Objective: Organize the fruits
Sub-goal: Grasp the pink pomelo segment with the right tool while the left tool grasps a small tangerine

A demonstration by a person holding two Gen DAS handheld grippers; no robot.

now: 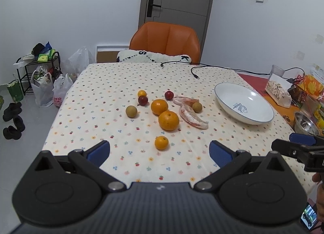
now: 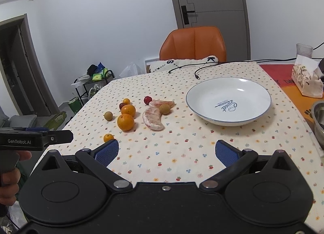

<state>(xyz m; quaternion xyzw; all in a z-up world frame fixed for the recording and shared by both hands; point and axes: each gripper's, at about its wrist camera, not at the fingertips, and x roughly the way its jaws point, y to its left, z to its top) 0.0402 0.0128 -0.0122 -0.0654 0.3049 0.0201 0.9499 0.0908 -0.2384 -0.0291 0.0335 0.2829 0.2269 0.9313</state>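
Observation:
Fruit lies loose on a flowered tablecloth. In the left wrist view, a small orange (image 1: 161,142) sits nearest, just ahead of my open left gripper (image 1: 159,154). Behind it are two big oranges (image 1: 168,120), two peeled pomelo segments (image 1: 192,117), two brown longans (image 1: 131,111), two dark red fruits (image 1: 168,95) and a small yellow one (image 1: 142,93). An empty white plate (image 1: 261,120) stands to the right. My right gripper (image 2: 167,150) is open over bare cloth, the plate (image 2: 194,104) ahead right of it, the pomelo segments (image 2: 152,119) ahead left.
An orange chair (image 1: 165,40) with a white cushion stands at the table's far end. A black cable (image 1: 202,65) crosses the far edge. A tissue box (image 2: 306,81), snack packs and a steel bowl (image 1: 304,125) crowd the right side. Bags and shoes lie on the floor left.

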